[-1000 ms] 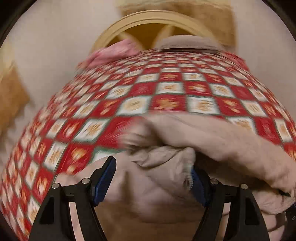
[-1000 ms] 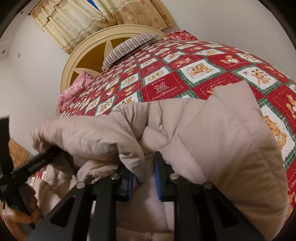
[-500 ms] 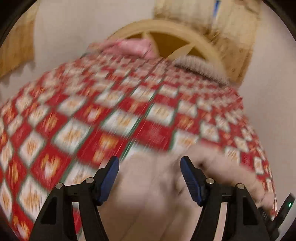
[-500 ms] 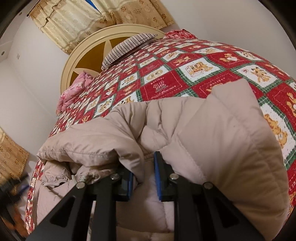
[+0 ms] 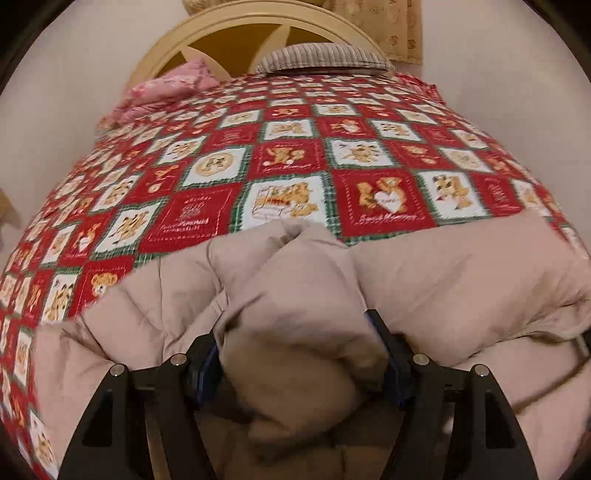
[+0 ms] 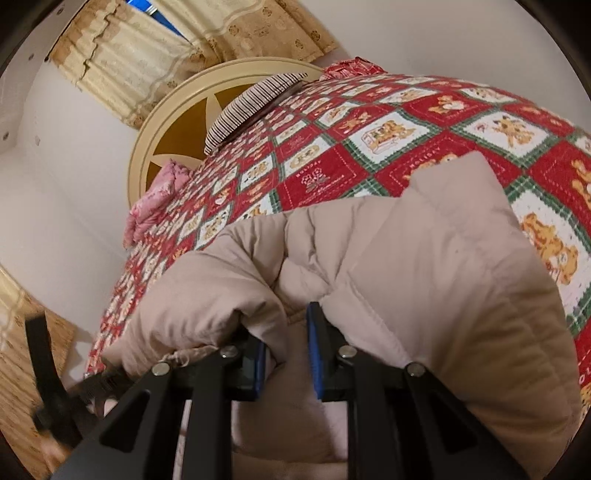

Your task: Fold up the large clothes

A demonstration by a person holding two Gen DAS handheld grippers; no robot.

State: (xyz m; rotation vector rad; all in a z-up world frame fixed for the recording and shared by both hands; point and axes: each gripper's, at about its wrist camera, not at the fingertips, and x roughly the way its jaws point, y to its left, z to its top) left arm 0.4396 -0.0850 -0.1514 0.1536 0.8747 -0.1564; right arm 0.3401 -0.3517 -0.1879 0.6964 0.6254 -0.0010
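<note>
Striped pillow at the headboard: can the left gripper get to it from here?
Probably not yet. The left gripper has a thick fold of the beige jacket between its fingers, and the whole quilt lies between it and the striped pillow. Nothing else blocks the way.

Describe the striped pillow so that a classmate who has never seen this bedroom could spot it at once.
Start at the bed with the red, white and green patchwork quilt and follow it up to the round cream headboard. The striped pillow lies flat against the foot of that headboard. Its thin dark and pale stripes set it apart from the crumpled pink bedding to its left.
</note>
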